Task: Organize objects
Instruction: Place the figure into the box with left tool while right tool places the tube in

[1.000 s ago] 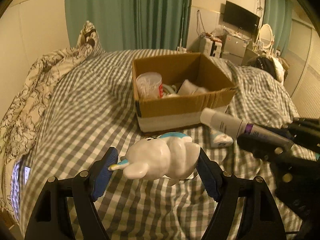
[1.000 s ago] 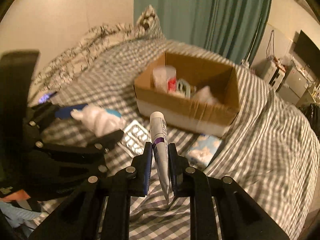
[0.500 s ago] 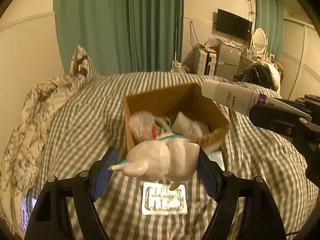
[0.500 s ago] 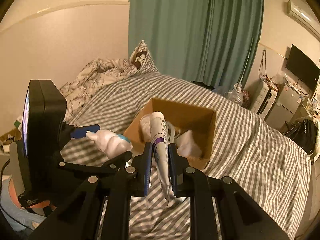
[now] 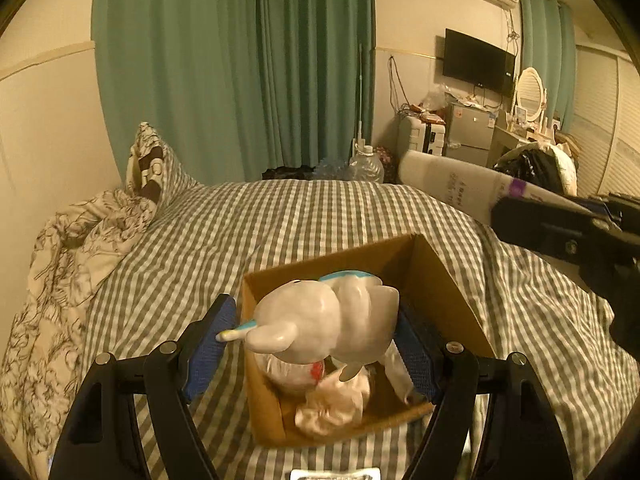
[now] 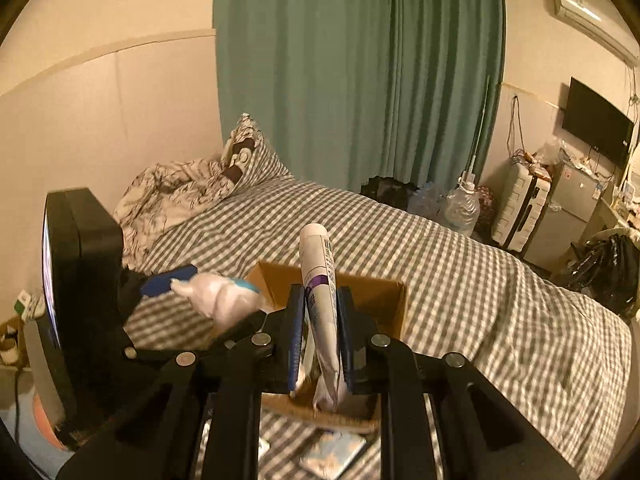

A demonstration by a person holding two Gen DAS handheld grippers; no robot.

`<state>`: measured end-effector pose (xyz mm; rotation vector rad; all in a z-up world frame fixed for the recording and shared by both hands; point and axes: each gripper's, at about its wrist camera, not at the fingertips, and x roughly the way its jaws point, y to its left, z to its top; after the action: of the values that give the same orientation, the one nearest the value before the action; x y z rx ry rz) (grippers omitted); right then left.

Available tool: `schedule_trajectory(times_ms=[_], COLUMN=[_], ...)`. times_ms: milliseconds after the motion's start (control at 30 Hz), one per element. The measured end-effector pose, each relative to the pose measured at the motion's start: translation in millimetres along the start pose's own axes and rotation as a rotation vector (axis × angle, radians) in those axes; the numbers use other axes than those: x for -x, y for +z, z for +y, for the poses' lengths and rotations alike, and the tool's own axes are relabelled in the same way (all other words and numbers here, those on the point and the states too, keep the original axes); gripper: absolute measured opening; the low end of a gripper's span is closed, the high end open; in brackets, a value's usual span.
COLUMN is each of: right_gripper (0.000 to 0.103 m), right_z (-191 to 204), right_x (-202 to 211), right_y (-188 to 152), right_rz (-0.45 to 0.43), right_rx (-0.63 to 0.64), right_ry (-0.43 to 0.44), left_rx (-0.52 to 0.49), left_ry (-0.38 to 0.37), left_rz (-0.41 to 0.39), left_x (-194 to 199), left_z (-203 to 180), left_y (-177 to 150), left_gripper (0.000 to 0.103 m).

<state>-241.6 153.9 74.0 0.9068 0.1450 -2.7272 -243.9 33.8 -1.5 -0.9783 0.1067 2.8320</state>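
My left gripper (image 5: pixel 316 340) is shut on a white unicorn figure (image 5: pixel 328 316) with a blue mane and holds it above the open cardboard box (image 5: pixel 452 292) on the checked bed. The box holds a clear cup and crumpled white things (image 5: pixel 332 408). My right gripper (image 6: pixel 320 332) is shut on a white tube (image 6: pixel 320 276) with a purple band, its cap pointing up, over the box (image 6: pixel 384 304). The tube (image 5: pixel 460 192) also shows at the right of the left wrist view. The figure (image 6: pixel 228 296) shows at the left of the right wrist view.
A blister pack (image 5: pixel 336 474) lies on the bed in front of the box. A patterned flat pack (image 6: pixel 336 452) lies below the box. A crumpled duvet and pillow (image 5: pixel 92 232) sit at the left. Curtains, a suitcase, a fridge and bags stand beyond the bed.
Both grippers have risen and moved forward with their objects, from beside the box to above it. The box now sits low under the grippers.
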Motion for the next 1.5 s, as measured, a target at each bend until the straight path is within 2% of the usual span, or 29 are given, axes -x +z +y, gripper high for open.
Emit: schedule_trajectory(times_ms=[200, 333, 533, 700, 933, 967, 1000, 1067, 1167, 1267, 1500], right_gripper=[0.015, 0.015, 0.015, 0.015, 0.017, 0.021, 0.039, 0.063, 0.064, 0.068, 0.08], right_z=[-17, -30, -56, -70, -67, -66, -65, -66, -65, -65, -55], right_x=[-43, -70, -118, -145, -150, -148, -146, -135, -114, -88, -1], right_y=[21, 8, -20, -28, -30, -28, -27, -24, -21, -18, -4], right_rz=[-0.012, 0.018, 0.111, 0.144, 0.132, 0.126, 0.118, 0.089, 0.048, 0.021, -0.088], right_rx=[-0.062, -0.097, -0.137, -0.171, -0.193, -0.192, -0.194, -0.211, -0.222, -0.21, -0.184], right_ry=[0.001, 0.008, 0.007, 0.017, 0.006, -0.002, -0.008, -0.013, -0.016, -0.055, -0.124], left_rx=[0.031, 0.001, -0.06, -0.098, -0.097, -0.094, -0.089, -0.072, -0.045, -0.02, -0.054], left_ry=[-0.019, -0.048, -0.108, -0.131, -0.09, -0.092, -0.085, -0.058, -0.055, -0.046, 0.005], left_rz=[0.017, 0.039, 0.088, 0.097, 0.118, 0.113, 0.105, 0.073, 0.054, 0.039, -0.082], left_x=[-39, -65, -105, -111, -112, -111, -109, -100, -87, -68, 11], left_z=[1, -6, -20, -26, -18, -16, -14, -9, -4, -1, -6], left_y=[13, 9, -7, -10, -11, -11, -10, -10, -7, -1, 19], left_gripper=[0.079, 0.079, 0.079, 0.079, 0.081, 0.085, 0.093, 0.1, 0.101, 0.101, 0.103])
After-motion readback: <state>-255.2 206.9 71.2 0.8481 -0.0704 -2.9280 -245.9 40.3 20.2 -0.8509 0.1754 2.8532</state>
